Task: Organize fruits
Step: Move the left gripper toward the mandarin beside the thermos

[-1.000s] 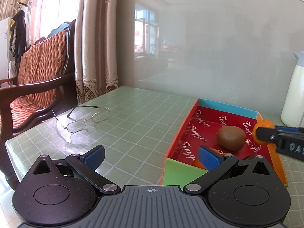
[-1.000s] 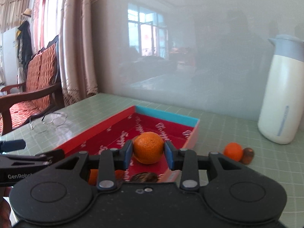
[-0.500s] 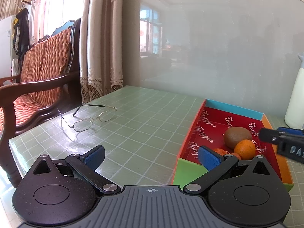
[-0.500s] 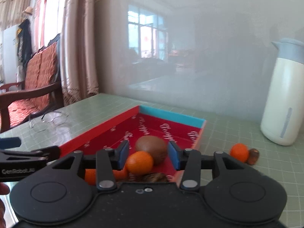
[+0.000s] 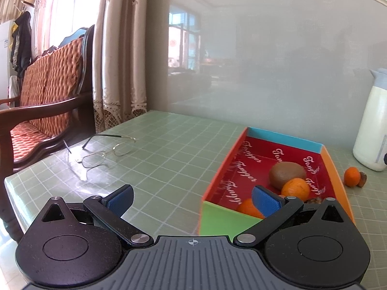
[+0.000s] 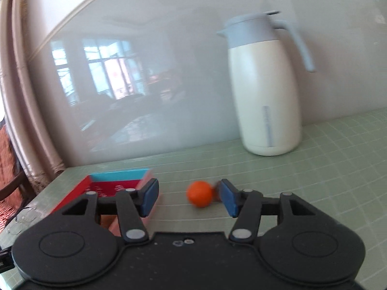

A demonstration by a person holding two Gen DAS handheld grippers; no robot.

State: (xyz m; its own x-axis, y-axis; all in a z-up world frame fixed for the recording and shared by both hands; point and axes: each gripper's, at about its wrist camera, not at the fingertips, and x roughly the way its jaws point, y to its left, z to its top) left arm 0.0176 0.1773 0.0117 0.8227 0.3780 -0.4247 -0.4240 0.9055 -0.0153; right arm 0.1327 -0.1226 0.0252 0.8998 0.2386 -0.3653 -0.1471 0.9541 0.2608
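Between the spread blue pads of the right gripper [image 6: 188,199], a small round orange fruit [image 6: 199,193] is sitting loose on the green gridded table [image 6: 326,169], beside the red cardboard tray [image 5: 335,166]. Left gripper [image 5: 192,199] is hovering wide apart, gripping nothing, by the tray holding a brown kiwi [image 5: 286,174] and two oranges [image 5: 295,188].

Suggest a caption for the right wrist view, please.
Open right gripper facing an orange on the table, jug behind.
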